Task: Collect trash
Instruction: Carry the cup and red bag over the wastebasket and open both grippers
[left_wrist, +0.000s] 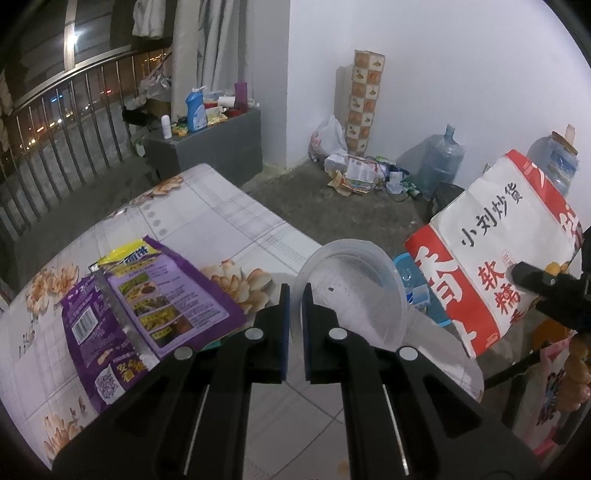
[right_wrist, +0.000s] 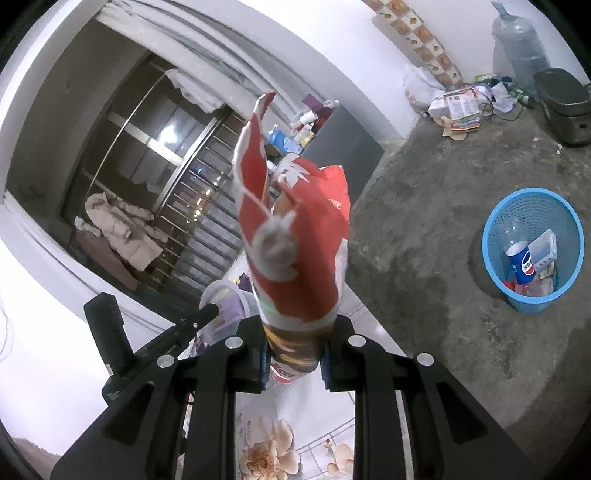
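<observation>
Both hand-held grippers gripped trash: left (left_wrist: 295, 295) pinched cup (left_wrist: 351, 291) rim, right (right_wrist: 293, 354) clamped red bag (right_wrist: 295, 258).

Left wrist view: mounted just behind the left gripper (left_wrist: 295, 325), looking forward and downward along its fingers, close over the floral table (left_wrist: 221, 221), facing the white wall corner and littered floor beyond. Right wrist view: set behind the right gripper (right_wrist: 293, 354), tilted less steeply and rolled, so window and railing lean; floor and blue basket (right_wrist: 495, 236) off to the right. Shared by both: the red-and-white bag (left_wrist: 495, 258) (right_wrist: 295, 240), clear plastic container (left_wrist: 354, 288) (right_wrist: 225, 299), water jug (left_wrist: 441, 158) (right_wrist: 517, 40), floor litter.
</observation>
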